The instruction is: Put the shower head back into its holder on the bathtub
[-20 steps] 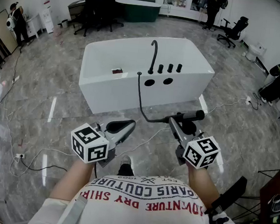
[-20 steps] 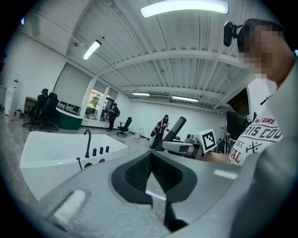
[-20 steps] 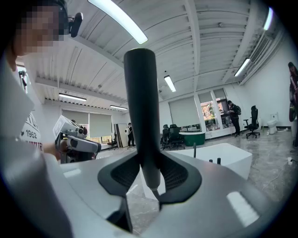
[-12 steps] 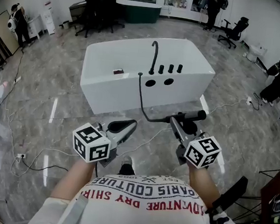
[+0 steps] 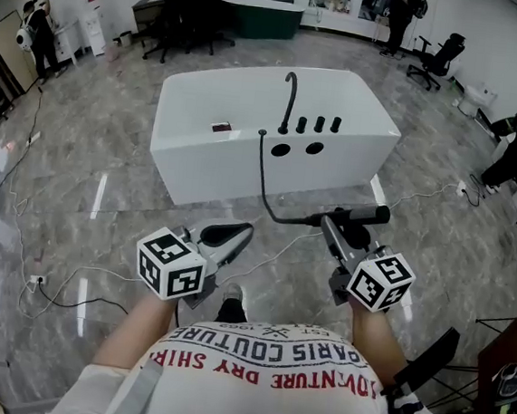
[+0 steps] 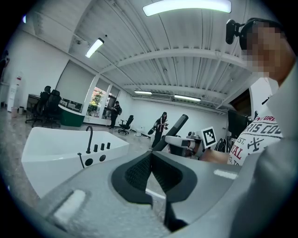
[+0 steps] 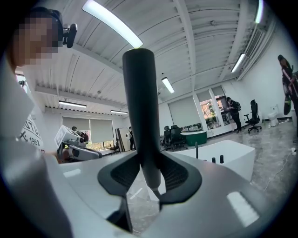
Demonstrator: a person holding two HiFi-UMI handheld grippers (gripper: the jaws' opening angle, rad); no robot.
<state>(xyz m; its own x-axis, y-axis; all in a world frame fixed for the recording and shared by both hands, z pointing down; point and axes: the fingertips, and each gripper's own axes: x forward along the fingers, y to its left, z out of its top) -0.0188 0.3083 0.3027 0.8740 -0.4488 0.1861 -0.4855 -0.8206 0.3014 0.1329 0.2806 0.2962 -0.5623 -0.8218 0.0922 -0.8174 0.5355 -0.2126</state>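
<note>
Head view: the left gripper [image 5: 226, 236] is held level at near left with its jaws together and nothing between them. The right gripper [image 5: 337, 225] at near right is clamped on the black cylindrical shower head [image 5: 363, 214], which lies crosswise, pointing to the right. A black flexible hose [image 5: 263, 179] runs from the shower head to the near rim of the white rectangular bathtub [image 5: 235, 167], which stands farther off on the grey marbled floor [image 5: 97, 186], well apart from both grippers. A black curved spout [image 5: 290, 95] and three black knobs [image 5: 319, 124] stand on the rim of the bathtub. Left gripper view: the two dark ribbed pads [image 6: 139, 173] touch along their full length, empty; the bathtub [image 6: 51, 148] lies far left. Right gripper view: the shower head [image 7: 139, 102] stands between the pads [image 7: 173, 175], which press on both of its sides; the bathtub [image 7: 233, 155] lies far right.
</note>
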